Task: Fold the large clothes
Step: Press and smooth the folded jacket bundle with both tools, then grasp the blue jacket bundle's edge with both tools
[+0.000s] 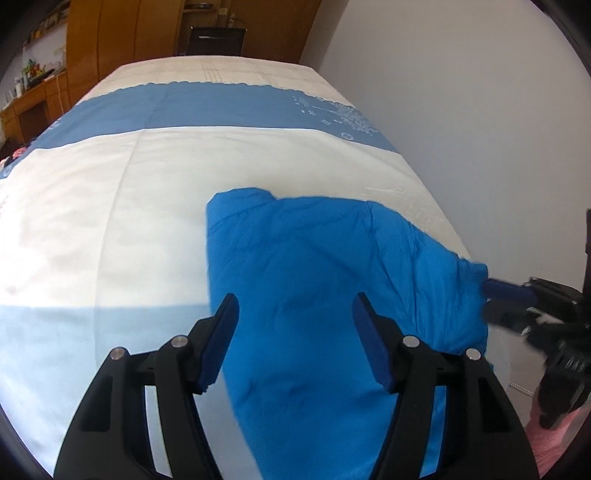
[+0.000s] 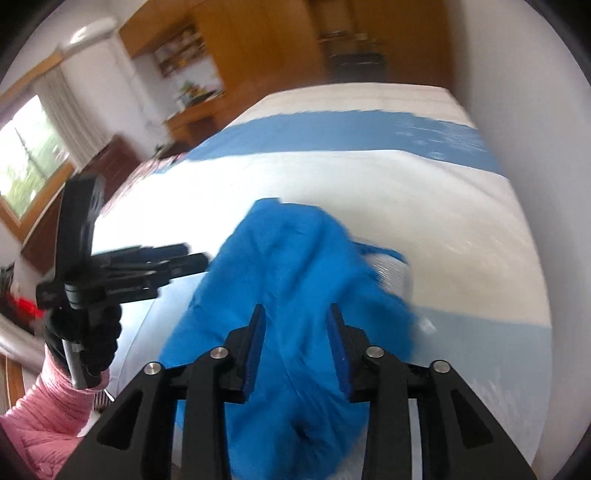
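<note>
2 grippers: our left gripper gapes and our right gripper stands half-parted, both empty above the blue garment, which stretches lower centre to upper centre.

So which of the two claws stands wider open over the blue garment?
The left claw: its pads stand well apart over the blue garment, clamping nothing. The right claw shows a narrower gap.

bed (blue-banded cover), wooden wardrobe
</note>
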### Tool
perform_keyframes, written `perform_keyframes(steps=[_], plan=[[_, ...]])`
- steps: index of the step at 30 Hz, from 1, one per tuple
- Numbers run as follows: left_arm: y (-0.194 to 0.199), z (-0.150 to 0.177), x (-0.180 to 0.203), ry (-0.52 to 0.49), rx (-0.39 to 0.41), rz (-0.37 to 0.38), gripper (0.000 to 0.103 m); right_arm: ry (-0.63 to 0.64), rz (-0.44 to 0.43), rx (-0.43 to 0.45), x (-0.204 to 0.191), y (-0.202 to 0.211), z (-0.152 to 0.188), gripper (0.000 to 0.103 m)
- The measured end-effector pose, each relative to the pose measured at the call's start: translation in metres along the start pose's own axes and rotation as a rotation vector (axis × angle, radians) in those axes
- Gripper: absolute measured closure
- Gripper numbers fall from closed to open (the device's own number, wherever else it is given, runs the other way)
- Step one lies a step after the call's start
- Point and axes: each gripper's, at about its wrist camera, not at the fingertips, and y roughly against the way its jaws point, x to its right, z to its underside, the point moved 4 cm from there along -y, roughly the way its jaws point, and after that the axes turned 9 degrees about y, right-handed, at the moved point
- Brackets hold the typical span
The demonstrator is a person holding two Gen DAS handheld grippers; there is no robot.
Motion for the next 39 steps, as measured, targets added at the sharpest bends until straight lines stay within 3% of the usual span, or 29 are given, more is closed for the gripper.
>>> perform_keyframes(steps=[4,9,17,21,23,26,30,35,39], plan=[[-0.030,-0.013,0.002,0.008,-0.064,0.020,0.040,-0.070,-0.015,-0.061,0.025,-0.032,-0.004,0.077],[-0.069,-0.023,0.004,0.003,-0.134,0.015,0.039,-0.183,0.000,-0.125,0.062,-0.056,0.011,0.095],[-0.102,-0.018,0.007,0.001,-0.210,-0.005,0.036,-0.313,-0.103,-0.135,0.090,-0.094,0.044,0.103],[-0.083,-0.017,0.004,0.012,-0.189,-0.027,0.040,-0.287,-0.054,-0.124,0.080,-0.074,0.035,0.103],[-0.061,-0.012,0.004,0.022,-0.152,-0.012,0.040,-0.233,-0.024,-0.077,0.065,-0.050,0.029,0.095],[-0.017,0.007,0.008,-0.007,-0.057,-0.030,0.040,-0.121,-0.061,-0.033,0.030,-0.017,0.023,0.095],[0.016,0.037,0.013,-0.018,-0.024,-0.034,0.040,-0.004,-0.085,-0.076,-0.012,-0.001,0.033,0.095],[0.037,0.075,0.008,-0.024,-0.024,-0.052,0.043,0.000,-0.031,-0.123,-0.015,0.007,0.068,0.095],[0.033,0.101,0.007,-0.010,-0.070,-0.012,0.052,-0.032,-0.026,-0.131,-0.010,0.007,0.091,0.099]])
